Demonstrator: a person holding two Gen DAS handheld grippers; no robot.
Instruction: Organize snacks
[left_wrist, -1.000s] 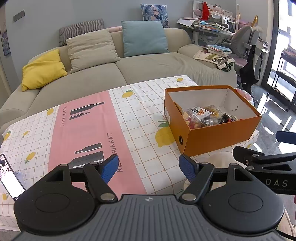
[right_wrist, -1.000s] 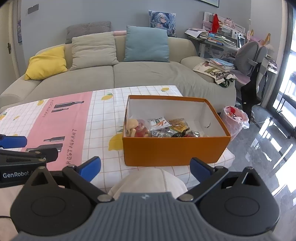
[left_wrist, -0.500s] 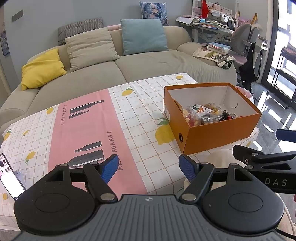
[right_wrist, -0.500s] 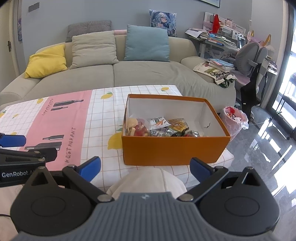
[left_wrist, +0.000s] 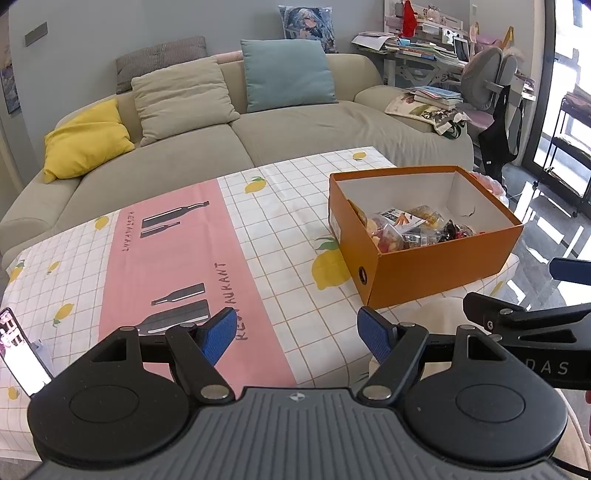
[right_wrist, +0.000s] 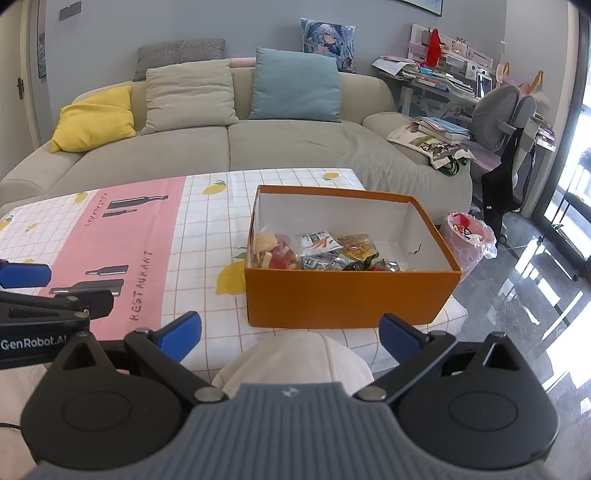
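Observation:
An open orange cardboard box (left_wrist: 439, 266) (right_wrist: 347, 299) stands at the right end of the table. Several snack packets (left_wrist: 410, 229) (right_wrist: 321, 251) lie in its near left part. My left gripper (left_wrist: 295, 332) is open and empty, held above the table's front edge, left of the box. My right gripper (right_wrist: 290, 332) is open and empty, held in front of the box, above a cream-clad knee (right_wrist: 295, 362). Each gripper shows at the edge of the other's view.
The table carries a checked lemon cloth with a pink strip (left_wrist: 177, 266). A phone (left_wrist: 18, 354) stands at the table's front left. A sofa with cushions (right_wrist: 258, 147) is behind. A bin with a plastic bag (right_wrist: 469, 236) stands on the floor right of the table.
Both grippers have pulled back and risen slightly, so the box looks a little farther away. Both stay open and empty.

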